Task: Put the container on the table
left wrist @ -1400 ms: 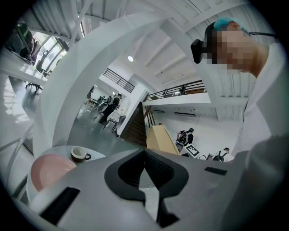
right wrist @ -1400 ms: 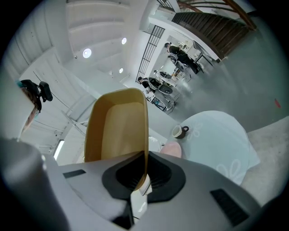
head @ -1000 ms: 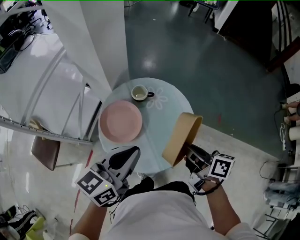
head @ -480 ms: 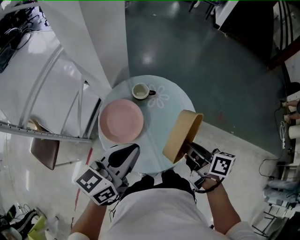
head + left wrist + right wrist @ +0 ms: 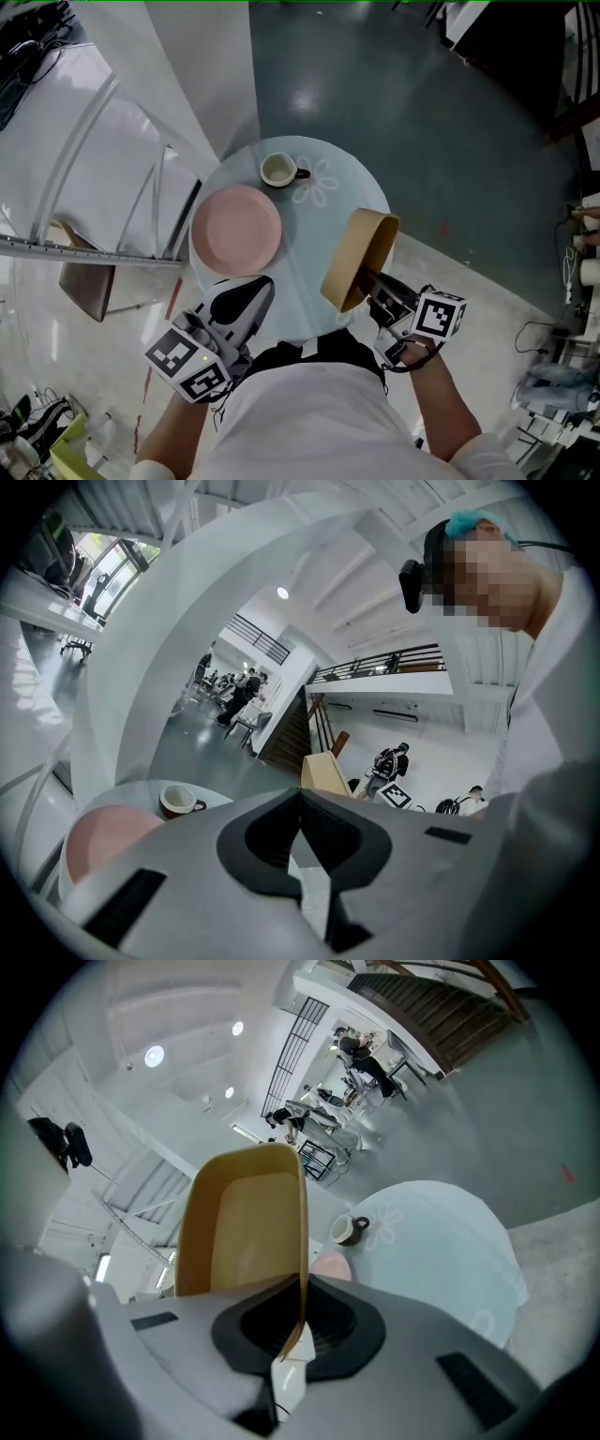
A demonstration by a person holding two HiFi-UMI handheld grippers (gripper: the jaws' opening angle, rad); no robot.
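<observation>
A tan container (image 5: pixel 359 260) hangs tilted on edge over the near right rim of the round pale-blue table (image 5: pixel 328 211). My right gripper (image 5: pixel 375 286) is shut on its wall. In the right gripper view the container (image 5: pixel 244 1232) stands up from the closed jaws of the right gripper (image 5: pixel 302 1283), with the table (image 5: pixel 441 1241) beyond. My left gripper (image 5: pixel 255 292) hovers at the table's near left edge, shut and holding nothing. In the left gripper view the left gripper (image 5: pixel 300 799) has its jaw tips together, and the container (image 5: pixel 325 775) shows behind them.
A pink plate (image 5: pixel 236 230) lies on the table's left half, and a cup (image 5: pixel 279 170) with a dark handle stands at its far side. A white curved railing (image 5: pixel 112 178) and a brown seat (image 5: pixel 82 289) are to the left. Dark floor (image 5: pixel 422 112) lies beyond.
Both grippers have drifted a little, the right one sinking slightly with the container still held tilted. The view has shifted a bit as well.
</observation>
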